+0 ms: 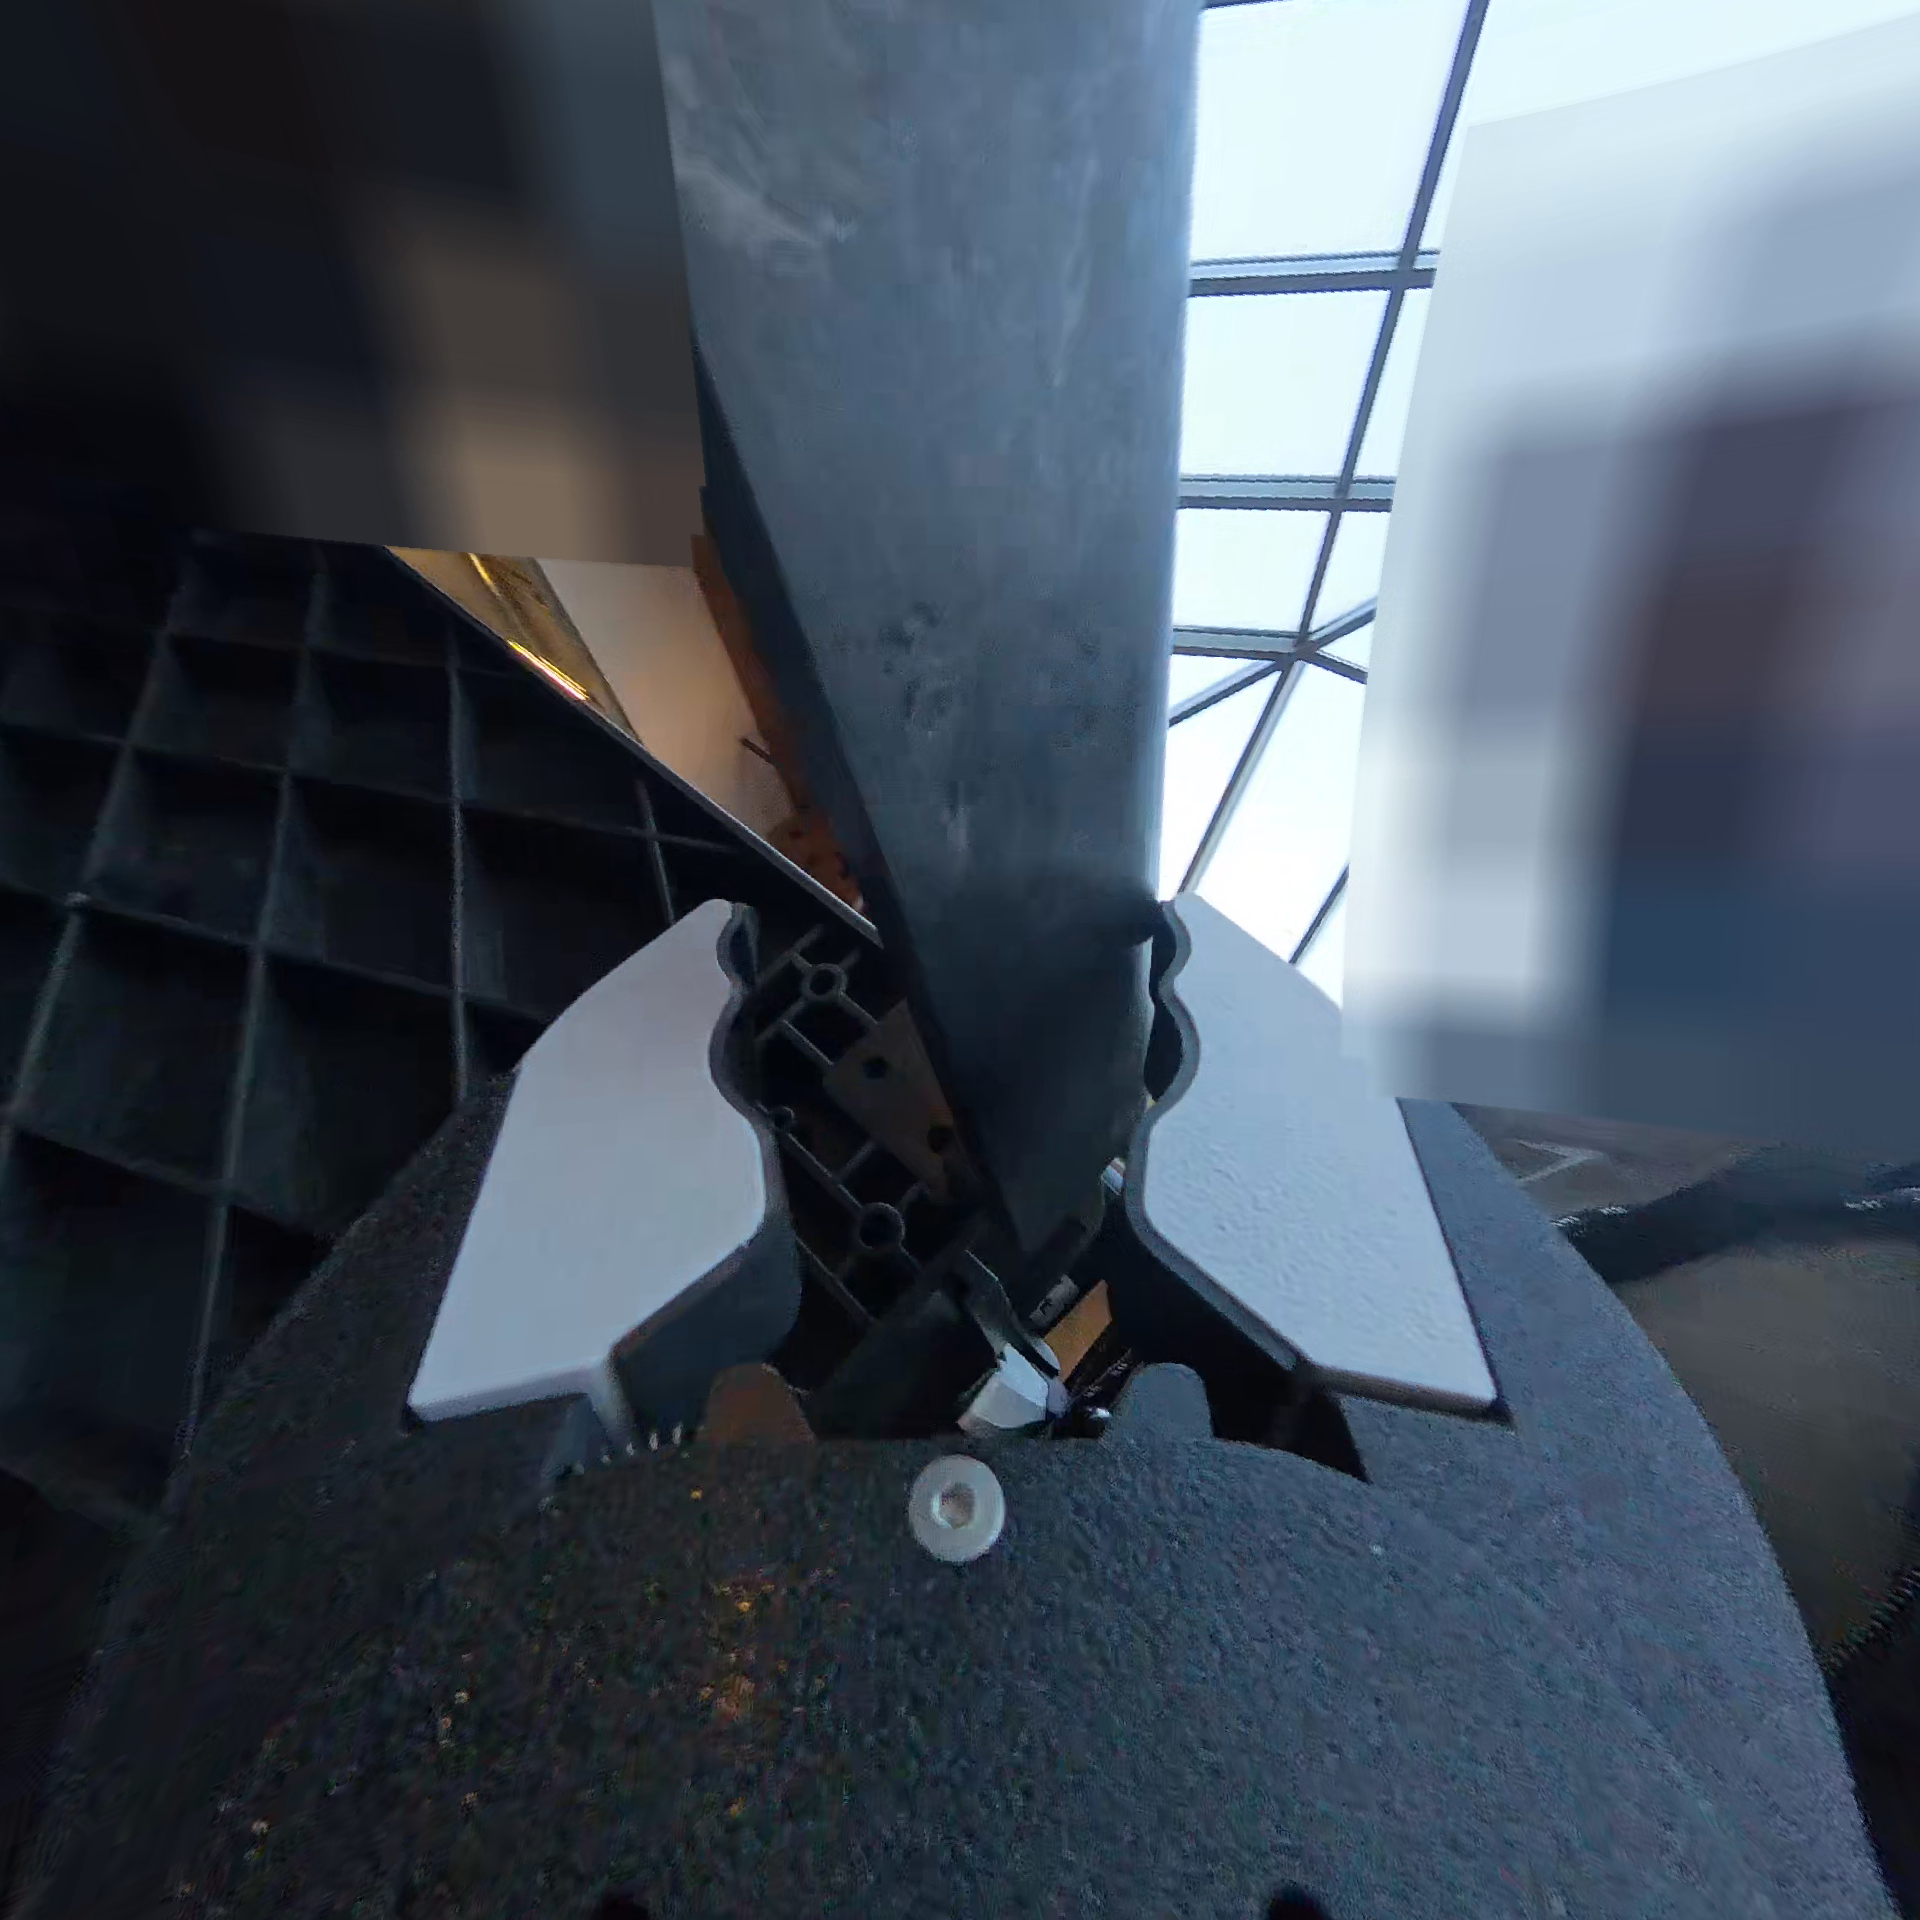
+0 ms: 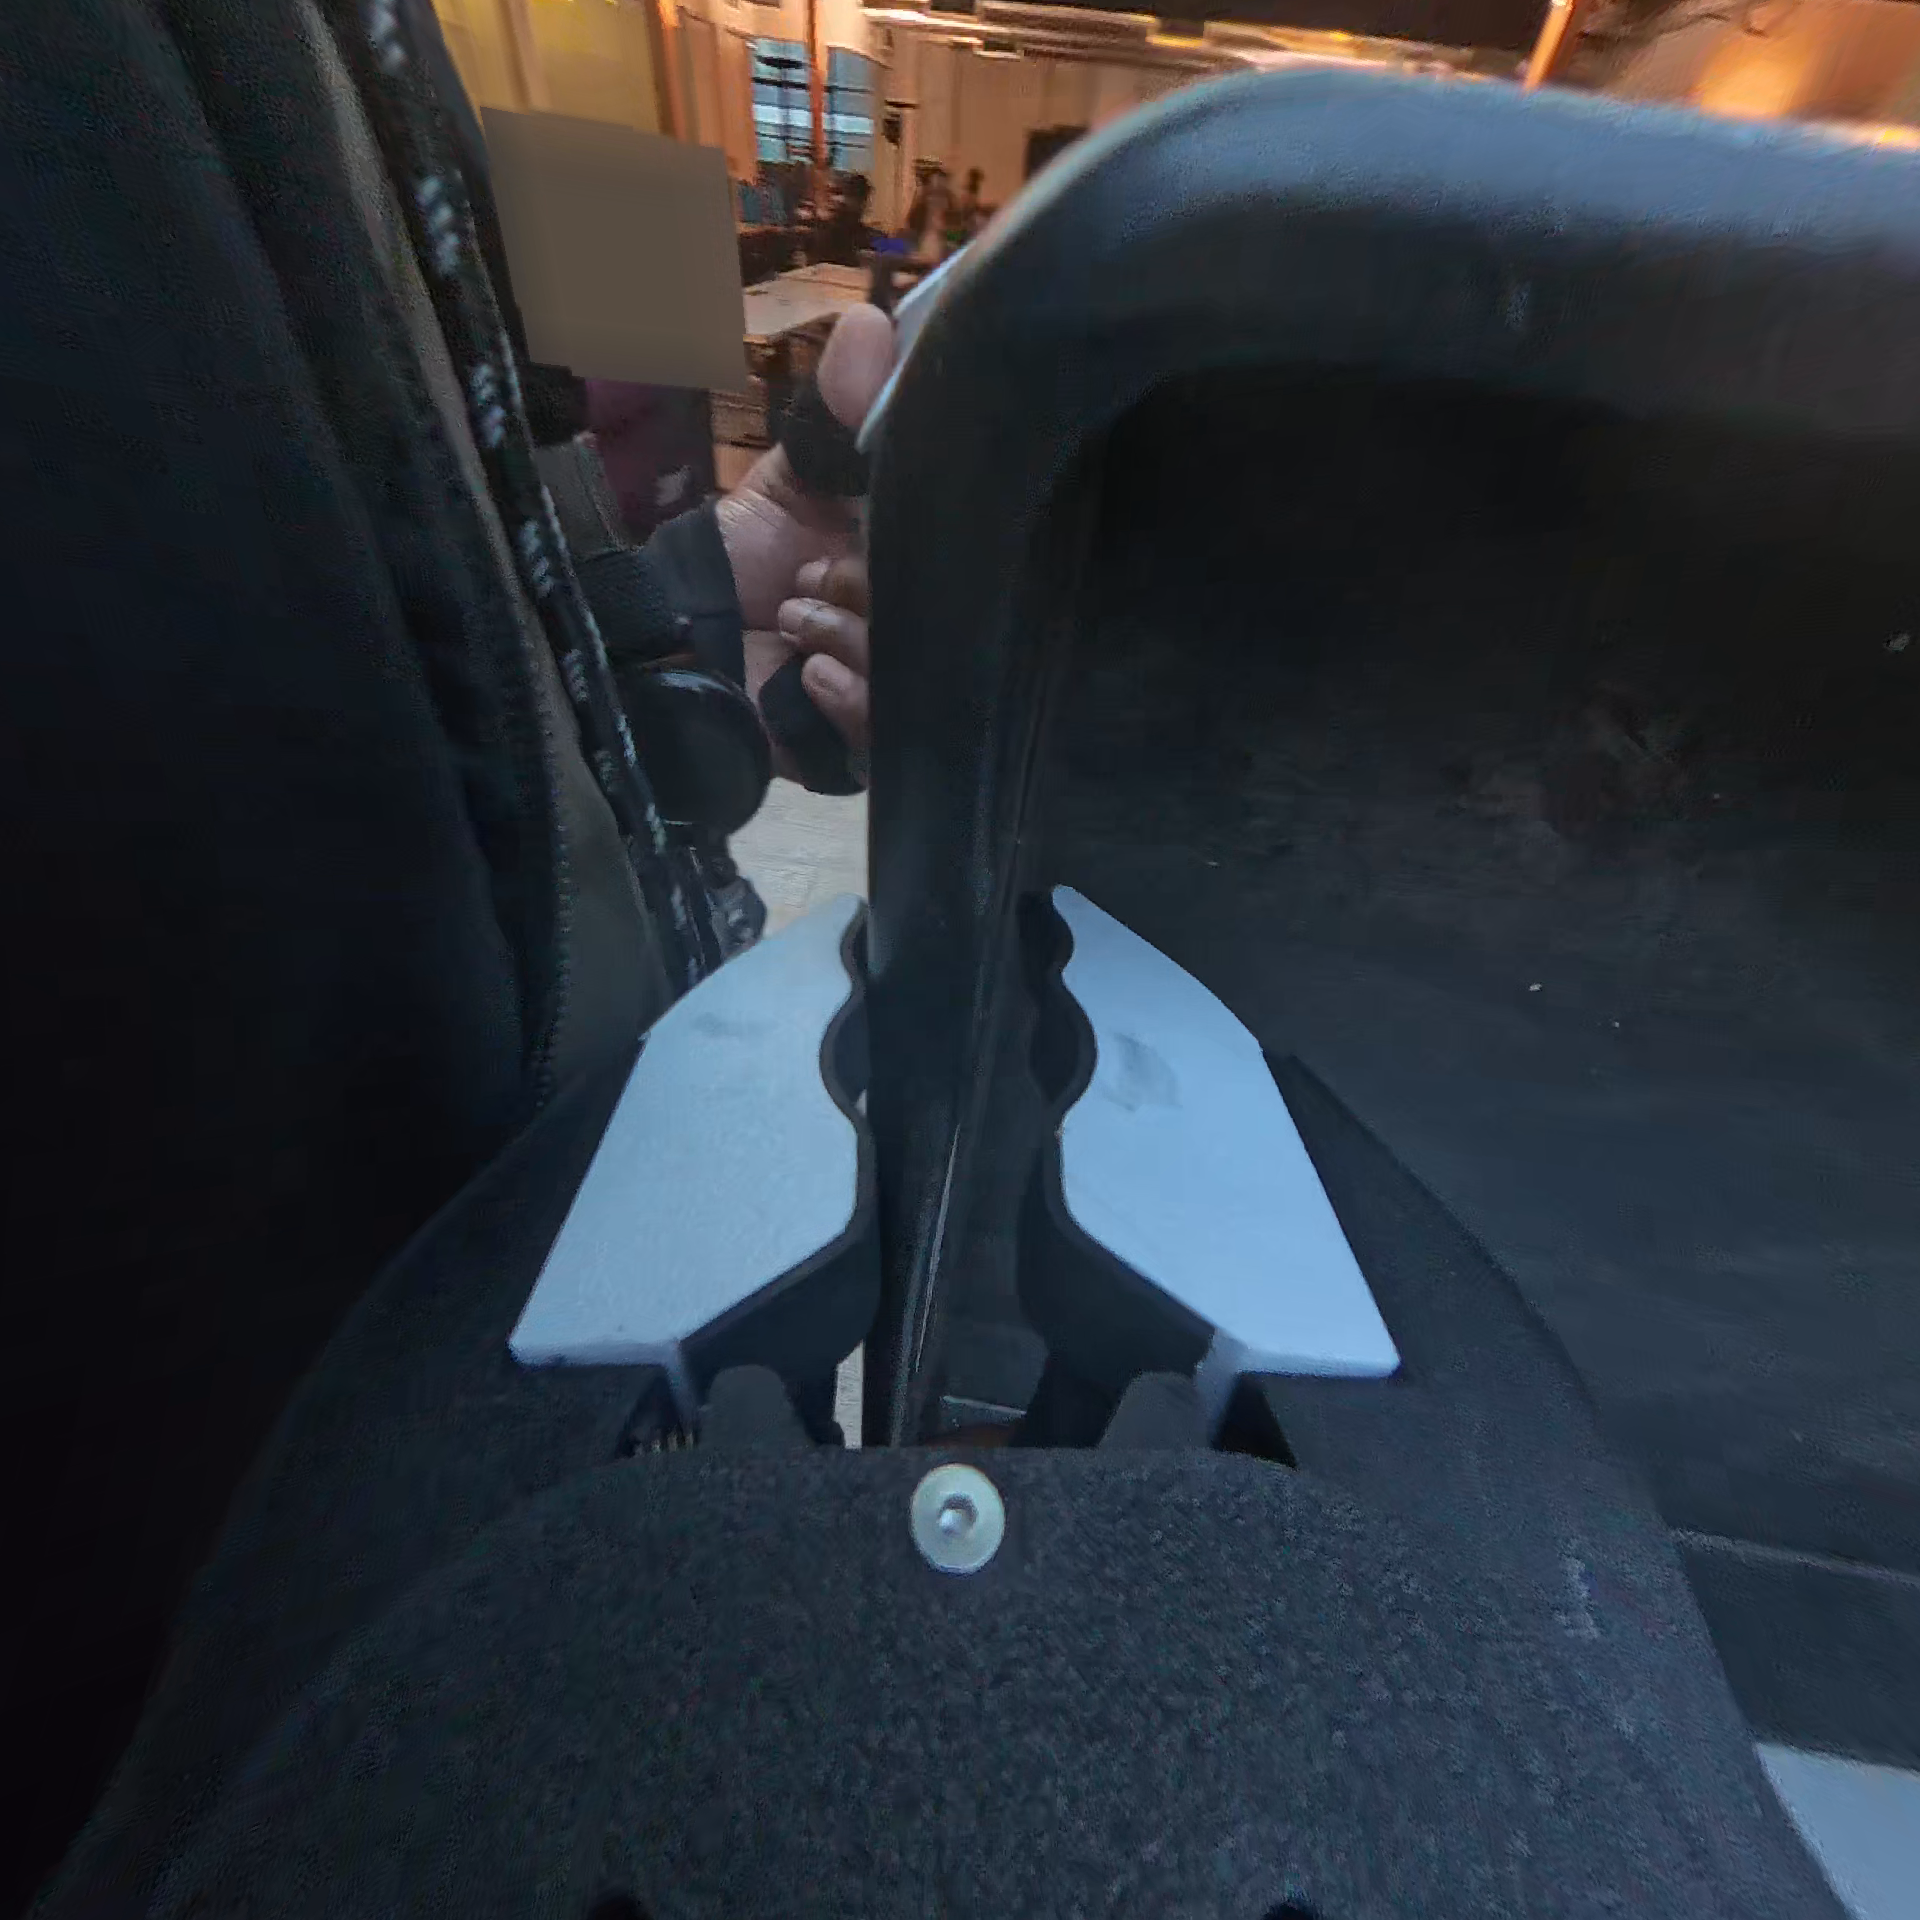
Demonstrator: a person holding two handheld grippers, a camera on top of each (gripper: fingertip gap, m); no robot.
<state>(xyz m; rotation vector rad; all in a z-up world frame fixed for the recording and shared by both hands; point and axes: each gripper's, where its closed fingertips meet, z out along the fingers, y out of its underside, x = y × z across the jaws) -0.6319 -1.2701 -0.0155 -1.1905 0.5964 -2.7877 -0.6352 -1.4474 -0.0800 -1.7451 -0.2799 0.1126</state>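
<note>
In the left wrist view my left gripper [image 1: 951,925] points upward. Its white fingers [image 1: 613,1164] stand around a dark grey flat bar [image 1: 935,416] that touches the right finger; a black bracket with holes [image 1: 831,1081] fills the gap beside the left finger. A black ribbed plastic underside [image 1: 260,831] lies to the left. In the right wrist view my right gripper [image 2: 951,914] is shut on the upright edge of a black plastic shell with a rounded rim [image 2: 1351,208] and a dark hollow [image 2: 1455,779]. A hand [image 2: 821,582] holds the other gripper [image 2: 920,301] behind that edge.
Bright window panes with dark frames [image 1: 1288,395] are above right in the left wrist view. A person's dark clothing [image 2: 208,727] and a patterned cord [image 2: 582,665] fill the left of the right wrist view. A lit room with tables [image 2: 821,291] lies far behind. One gripper's finger ends stand about 20 cm off the other's.
</note>
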